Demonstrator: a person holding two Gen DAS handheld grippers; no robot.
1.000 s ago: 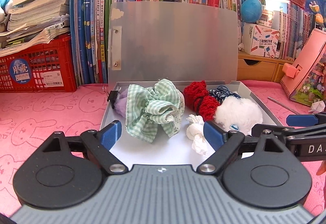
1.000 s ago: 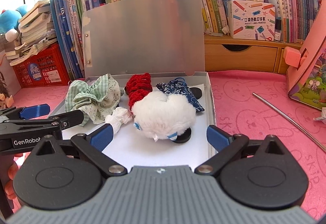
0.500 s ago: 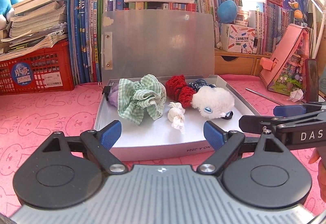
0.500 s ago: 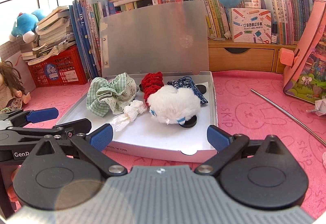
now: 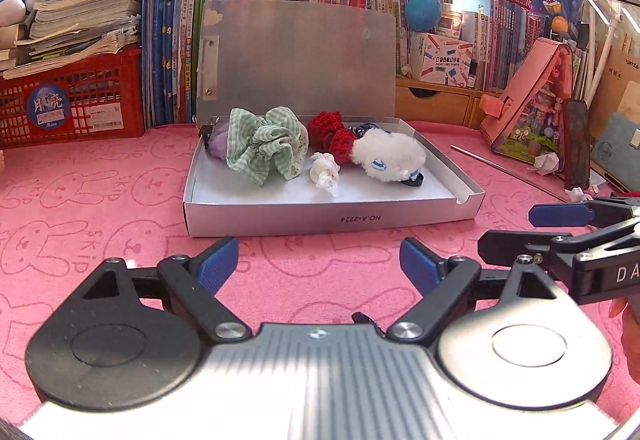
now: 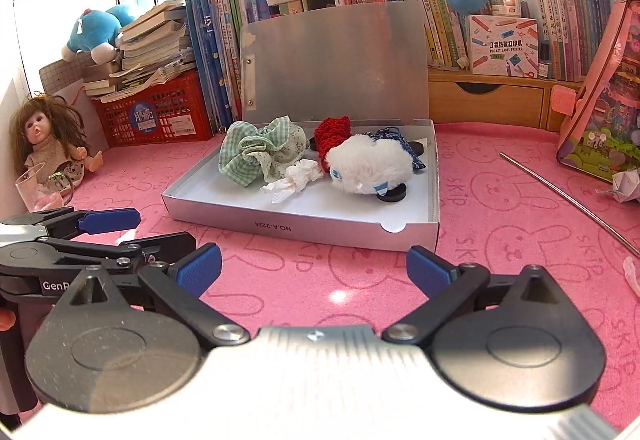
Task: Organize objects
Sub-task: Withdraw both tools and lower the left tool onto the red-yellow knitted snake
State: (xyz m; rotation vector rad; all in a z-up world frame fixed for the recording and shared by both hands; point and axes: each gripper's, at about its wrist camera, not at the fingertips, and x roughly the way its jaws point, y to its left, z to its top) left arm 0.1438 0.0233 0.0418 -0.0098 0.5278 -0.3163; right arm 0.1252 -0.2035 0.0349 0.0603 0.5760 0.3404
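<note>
A silver box (image 5: 332, 218) (image 6: 304, 226) stands open on the pink mat, its lid upright behind. Inside lie a green checked scrunchie (image 5: 266, 146) (image 6: 256, 152), a red knitted scrunchie (image 5: 332, 130) (image 6: 332, 136), a white fluffy scrunchie (image 5: 388, 156) (image 6: 368, 168), a small white cloth tie (image 5: 326, 172) (image 6: 292, 182), a dark blue patterned scrunchie (image 6: 394, 140) and black round hair ties (image 6: 390, 194). My left gripper (image 5: 318, 266) is open and empty, in front of the box. My right gripper (image 6: 314, 270) is open and empty, also in front of the box.
Books and plush toys line the back. A red crate (image 5: 68, 104) stands at the left, a pink toy house (image 5: 532, 112) at the right. A metal rod (image 6: 568, 198) and crumpled paper (image 6: 626, 180) lie right of the box. A doll (image 6: 44, 136) and a glass (image 6: 38, 188) are far left.
Both grippers have pulled back from over the box toward me. The box and its contents now look smaller and lie wholly beyond the fingertips. Both grippers stay open.
</note>
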